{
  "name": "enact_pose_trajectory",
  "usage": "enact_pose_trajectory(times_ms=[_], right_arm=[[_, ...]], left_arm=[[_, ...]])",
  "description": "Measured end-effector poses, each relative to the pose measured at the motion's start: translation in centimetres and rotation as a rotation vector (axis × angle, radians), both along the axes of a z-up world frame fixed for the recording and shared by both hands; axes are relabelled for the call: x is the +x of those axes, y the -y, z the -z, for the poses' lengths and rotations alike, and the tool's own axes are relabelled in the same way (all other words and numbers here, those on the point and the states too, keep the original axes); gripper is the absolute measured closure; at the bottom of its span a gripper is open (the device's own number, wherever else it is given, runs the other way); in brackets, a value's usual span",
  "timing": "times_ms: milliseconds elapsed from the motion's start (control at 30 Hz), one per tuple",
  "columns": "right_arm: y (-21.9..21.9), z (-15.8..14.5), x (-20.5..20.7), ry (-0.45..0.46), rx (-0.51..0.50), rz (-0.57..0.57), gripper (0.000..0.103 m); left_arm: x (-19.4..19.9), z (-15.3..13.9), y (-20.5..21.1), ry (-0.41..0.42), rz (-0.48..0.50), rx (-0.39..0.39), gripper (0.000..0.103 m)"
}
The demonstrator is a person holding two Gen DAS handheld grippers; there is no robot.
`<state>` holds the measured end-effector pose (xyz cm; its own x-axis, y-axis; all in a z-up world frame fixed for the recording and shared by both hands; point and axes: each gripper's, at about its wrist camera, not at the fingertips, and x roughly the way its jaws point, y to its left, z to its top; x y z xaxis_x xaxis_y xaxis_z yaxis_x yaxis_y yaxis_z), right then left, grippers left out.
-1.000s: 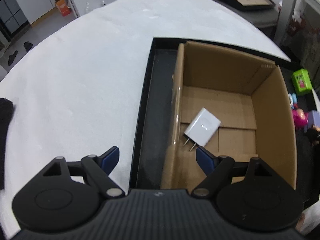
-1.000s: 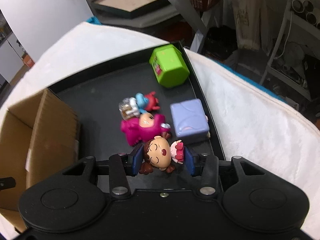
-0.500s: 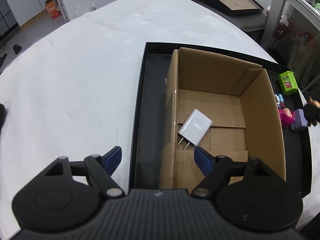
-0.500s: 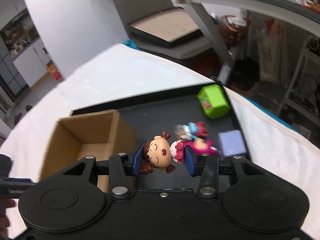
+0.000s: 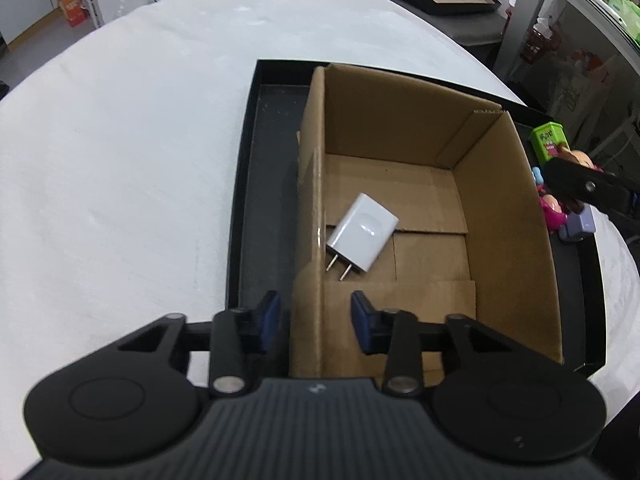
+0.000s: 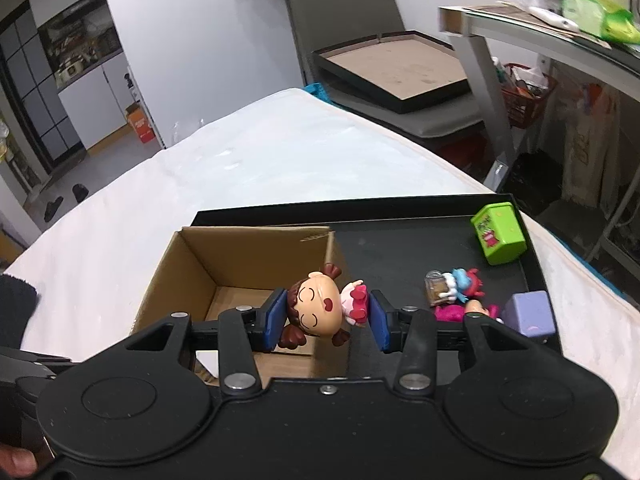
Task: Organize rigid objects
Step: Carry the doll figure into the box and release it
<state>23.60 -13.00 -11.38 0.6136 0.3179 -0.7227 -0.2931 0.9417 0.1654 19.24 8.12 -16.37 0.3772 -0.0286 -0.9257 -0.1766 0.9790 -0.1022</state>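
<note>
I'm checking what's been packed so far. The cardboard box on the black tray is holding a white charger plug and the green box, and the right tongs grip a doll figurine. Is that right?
Not quite. The green box is not in the cardboard box; it sits on the black tray outside it, as the right wrist view shows. Only the white charger plug lies inside. The right tongs do grip the doll figurine.

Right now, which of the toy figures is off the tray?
The brown-haired doll, clamped in the right gripper's jaws beside the cardboard box; the pink figure and blue-red figure lie on the black tray.
</note>
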Motion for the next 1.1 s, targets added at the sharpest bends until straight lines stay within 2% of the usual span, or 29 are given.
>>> enact_pose_trajectory(times_ms=[133,400,633,767,933,1100], right_arm=[[-1.4,0.1,0.1,0.001,-0.023,-0.028,0.060],[-5.2,0.4,0.4,0.024,-0.068,-0.090,0.060],[-7.0,0.6,1.0,0.038,-0.046,-0.167,0.059],[-7.4,0.3,0.7,0.061,-0.031,-0.202,0.046],[-5.9,-0.1,0.0,0.057,-0.015,-0.177,0.043],[-4.2,-0.9,-0.2,0.073,0.001,-0.122,0.035]], left_arm=[[0.1,0.2,-0.3,0.003,0.009,-0.016,0.078],[0.3,0.4,-1.1,0.004,0.008,-0.036,0.086],[0.5,0.2,-1.1,-0.002,0.001,-0.035,0.087],[0.5,0.0,-0.7,0.001,-0.001,-0.019,0.087],[0.2,-0.2,-0.2,0.000,-0.012,0.006,0.087],[-0.1,-0.6,0.2,-0.007,-0.027,0.045,0.087]])
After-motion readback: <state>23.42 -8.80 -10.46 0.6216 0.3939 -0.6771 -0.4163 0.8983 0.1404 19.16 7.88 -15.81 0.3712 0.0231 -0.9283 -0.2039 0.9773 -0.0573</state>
